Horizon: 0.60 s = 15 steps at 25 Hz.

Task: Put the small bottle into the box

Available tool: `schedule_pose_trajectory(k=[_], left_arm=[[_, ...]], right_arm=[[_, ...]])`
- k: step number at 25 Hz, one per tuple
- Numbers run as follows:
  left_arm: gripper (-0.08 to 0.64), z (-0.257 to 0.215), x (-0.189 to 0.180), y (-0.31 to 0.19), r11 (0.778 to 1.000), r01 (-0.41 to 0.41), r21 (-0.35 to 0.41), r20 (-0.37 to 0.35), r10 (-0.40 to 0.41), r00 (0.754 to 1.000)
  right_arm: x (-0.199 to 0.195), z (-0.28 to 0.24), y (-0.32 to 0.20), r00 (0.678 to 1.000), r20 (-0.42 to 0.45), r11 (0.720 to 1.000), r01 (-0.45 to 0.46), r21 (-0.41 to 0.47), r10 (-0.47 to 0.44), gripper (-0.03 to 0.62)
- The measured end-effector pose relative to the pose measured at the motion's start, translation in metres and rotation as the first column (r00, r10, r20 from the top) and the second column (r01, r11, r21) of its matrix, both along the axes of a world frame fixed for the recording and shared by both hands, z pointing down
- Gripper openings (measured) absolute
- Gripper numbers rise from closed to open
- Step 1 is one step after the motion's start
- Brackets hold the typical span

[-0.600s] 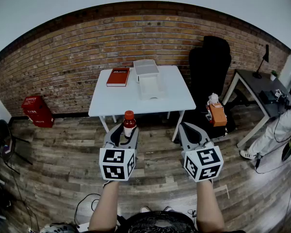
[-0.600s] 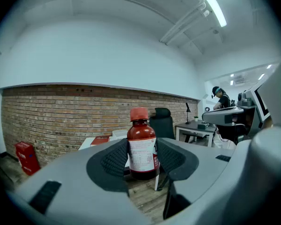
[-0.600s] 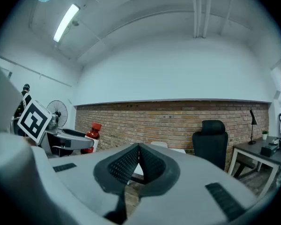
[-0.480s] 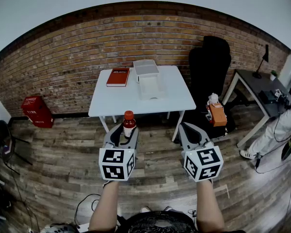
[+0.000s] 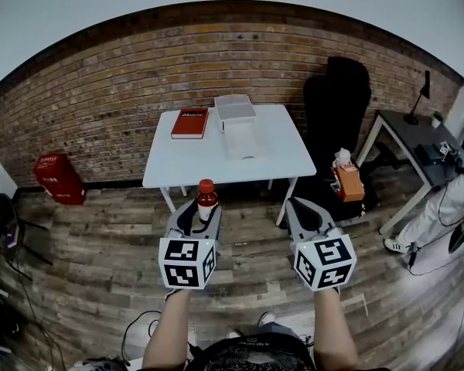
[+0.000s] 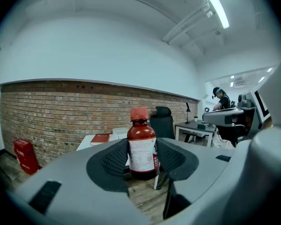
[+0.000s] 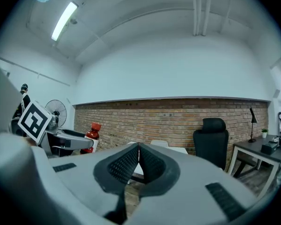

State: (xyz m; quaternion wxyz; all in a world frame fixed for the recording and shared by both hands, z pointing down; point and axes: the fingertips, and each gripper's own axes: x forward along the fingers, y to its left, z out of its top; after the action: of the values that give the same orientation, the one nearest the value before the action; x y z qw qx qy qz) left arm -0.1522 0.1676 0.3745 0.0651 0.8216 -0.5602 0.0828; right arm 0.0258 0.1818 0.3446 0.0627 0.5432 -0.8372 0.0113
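Observation:
A small bottle [image 6: 142,146] of red liquid with a red cap and a white label stands upright between the pads of my left gripper [image 5: 202,212], which is shut on it. The bottle [image 5: 206,199] is held in the air above the wooden floor, short of the white table [image 5: 187,163]. The clear plastic box [image 5: 240,136] sits on the table's far middle, with its lid [image 5: 233,107] behind it. My right gripper [image 5: 302,208] hangs beside the left one, its pads touching and nothing between them. From the right gripper view the bottle [image 7: 91,135] shows at the left.
A red book [image 5: 189,123] lies on the table's left rear. A black office chair [image 5: 336,107] stands right of the table, with an orange object [image 5: 346,181] by it. A grey desk [image 5: 414,141] and a person [image 5: 448,199] are at the far right. A red crate [image 5: 59,179] sits by the brick wall.
The view has shifted slightly. Both grippers and the bottle keep their places relative to each other.

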Motion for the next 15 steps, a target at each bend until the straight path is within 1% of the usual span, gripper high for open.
schedule_pose_trajectory(k=[9, 15], left_arm=[[0.21, 0.008, 0.004, -0.028, 1.0, -0.004, -0.011, 0.014, 0.005, 1.0], [0.209, 0.015, 0.006, -0.062, 1.0, 0.014, -0.019, 0.028, -0.014, 1.0]], right_arm=[[0.003, 0.007, -0.03, 1.0, 0.011, 1.0, 0.001, -0.001, -0.001, 0.021], [0.009, 0.014, -0.069, 1.0, 0.028, 1.0, 0.015, -0.003, -0.015, 0.02]])
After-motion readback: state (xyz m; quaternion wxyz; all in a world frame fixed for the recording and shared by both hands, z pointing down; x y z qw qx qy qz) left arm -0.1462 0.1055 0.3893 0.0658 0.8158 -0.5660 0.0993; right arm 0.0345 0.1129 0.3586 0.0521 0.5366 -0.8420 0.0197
